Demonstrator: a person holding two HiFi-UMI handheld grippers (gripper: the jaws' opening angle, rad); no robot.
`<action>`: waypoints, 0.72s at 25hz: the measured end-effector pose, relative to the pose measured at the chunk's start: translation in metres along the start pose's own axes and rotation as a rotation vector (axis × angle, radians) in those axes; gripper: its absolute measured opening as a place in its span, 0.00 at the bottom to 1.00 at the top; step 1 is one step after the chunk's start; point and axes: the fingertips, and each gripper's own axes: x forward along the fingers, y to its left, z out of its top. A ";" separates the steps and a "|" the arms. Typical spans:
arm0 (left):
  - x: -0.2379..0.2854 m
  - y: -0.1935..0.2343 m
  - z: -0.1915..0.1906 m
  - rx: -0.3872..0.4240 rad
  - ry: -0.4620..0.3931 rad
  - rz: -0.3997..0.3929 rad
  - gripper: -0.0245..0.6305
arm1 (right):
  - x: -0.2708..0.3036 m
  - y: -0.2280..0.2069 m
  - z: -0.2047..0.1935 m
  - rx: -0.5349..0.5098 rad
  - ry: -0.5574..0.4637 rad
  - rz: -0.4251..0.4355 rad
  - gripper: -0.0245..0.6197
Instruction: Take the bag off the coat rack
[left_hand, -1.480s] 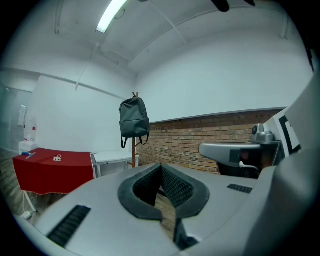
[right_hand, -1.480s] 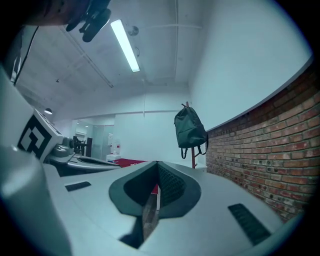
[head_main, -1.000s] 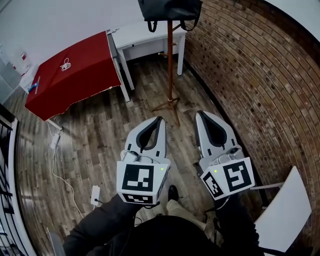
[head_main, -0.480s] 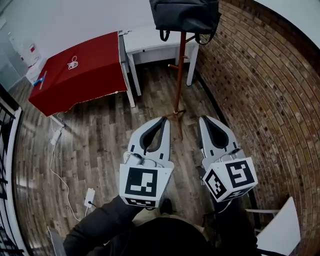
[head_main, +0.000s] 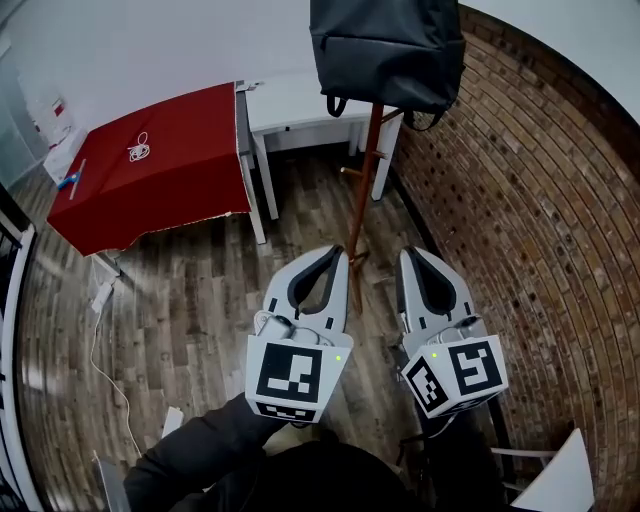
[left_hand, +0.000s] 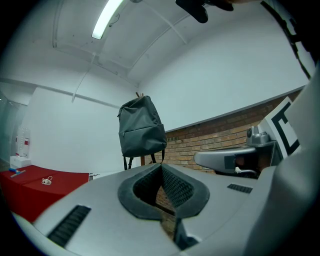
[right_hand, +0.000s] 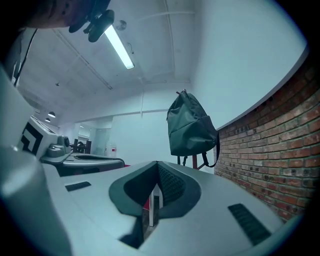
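Bag (head_main: 388, 52): dark grey backpack, hung from the top of the coat rack (head_main: 362, 190), straps dangling below it. No logo or print can be made out on its fabric in any view.

Coat rack: reddish-brown wooden pole standing on the plank floor (head_main: 190, 290), near the brick wall (head_main: 520, 200) and just off the right front leg of the white counter (head_main: 290, 100).

Left gripper (head_main: 338, 252): jaws pressed together, nothing between them. Held level, pointing toward the rack, well short of the bag.

Right gripper (head_main: 410, 254): jaws likewise pressed together and empty, level, beside the left one on the other side of the pole's foot.

Marker cubes (head_main: 290, 375): black-and-white square patterns only, no letters.

Red-covered counter (head_main: 170, 170): left of the white one, touching it. A coiled white cable (head_main: 138, 150) lies near its middle; a small blue item (head_main: 70, 182) sits at its left edge.

Red-and-white label (head_main: 60, 103) on a white object at far left: too small to read.

Dark sleeves (head_main: 200, 455) at the bottom edge.
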 end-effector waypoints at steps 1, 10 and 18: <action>0.011 0.007 0.002 0.000 -0.012 -0.003 0.05 | 0.012 -0.004 0.001 -0.004 -0.007 -0.004 0.05; 0.076 0.061 0.017 -0.012 -0.059 -0.049 0.05 | 0.085 -0.022 0.013 -0.016 -0.026 -0.044 0.05; 0.116 0.098 0.026 -0.019 -0.099 -0.095 0.05 | 0.130 -0.031 0.029 -0.035 -0.068 -0.089 0.05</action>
